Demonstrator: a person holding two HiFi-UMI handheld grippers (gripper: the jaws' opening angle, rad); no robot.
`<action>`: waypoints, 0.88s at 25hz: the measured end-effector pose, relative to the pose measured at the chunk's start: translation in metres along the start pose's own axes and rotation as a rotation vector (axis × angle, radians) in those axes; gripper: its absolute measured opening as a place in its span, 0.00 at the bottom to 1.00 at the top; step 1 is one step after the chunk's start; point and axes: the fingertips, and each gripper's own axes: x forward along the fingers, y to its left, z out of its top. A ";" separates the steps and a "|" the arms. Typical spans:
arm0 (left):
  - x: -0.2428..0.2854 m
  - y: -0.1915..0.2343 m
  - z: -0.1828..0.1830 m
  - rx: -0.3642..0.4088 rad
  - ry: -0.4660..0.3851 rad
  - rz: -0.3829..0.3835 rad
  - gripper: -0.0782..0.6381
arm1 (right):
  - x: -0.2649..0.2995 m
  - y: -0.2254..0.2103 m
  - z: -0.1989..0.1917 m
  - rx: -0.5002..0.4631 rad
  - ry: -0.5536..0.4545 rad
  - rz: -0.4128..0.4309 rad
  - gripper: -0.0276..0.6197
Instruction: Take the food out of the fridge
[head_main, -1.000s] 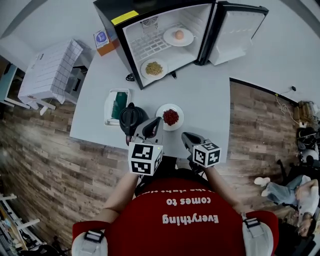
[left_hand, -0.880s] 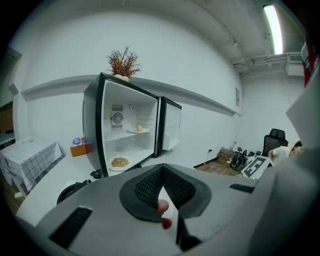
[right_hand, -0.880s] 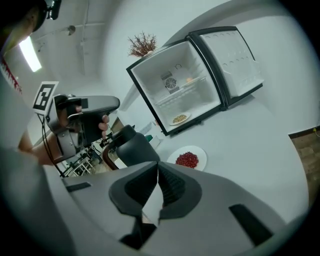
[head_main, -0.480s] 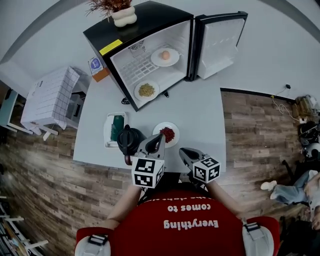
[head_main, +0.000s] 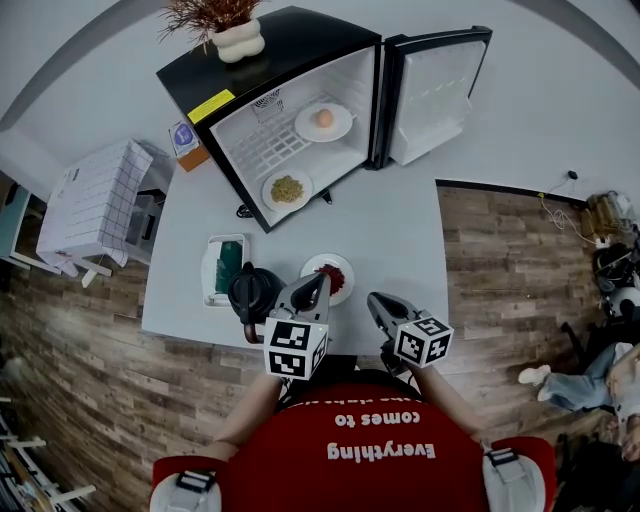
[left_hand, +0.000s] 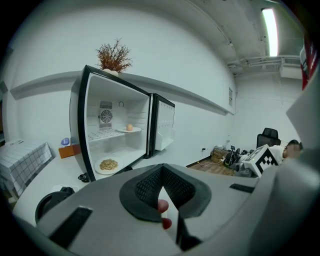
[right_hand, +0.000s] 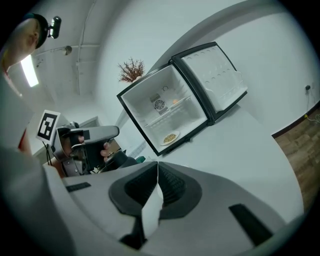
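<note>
Head view: two plates waiting in the fridge

Spotting the fridge (head_main: 290, 45) at 12 o'clock, door wide open: upper plate (head_main: 343, 126) with something egg-like, lower plate (head_main: 270, 193) with yellowish food. Probably light, stiff, slick, breakable, so best pinched at the rim and kept level. Holding left gripper (head_main: 321, 279) and right gripper (head_main: 373, 299) shut, empty, around 6 o'clock. White table (head_main: 400, 230), wood floor (head_main: 80, 330) all round.
</note>
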 end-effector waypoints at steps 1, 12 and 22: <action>0.003 0.000 0.002 -0.003 -0.001 -0.002 0.11 | 0.002 -0.002 0.003 -0.009 0.007 -0.002 0.07; 0.030 0.021 0.017 -0.013 0.005 0.026 0.11 | 0.046 -0.011 0.049 0.032 0.006 0.076 0.07; 0.056 0.047 0.025 -0.030 0.031 0.056 0.11 | 0.086 -0.025 0.075 0.101 -0.015 0.121 0.07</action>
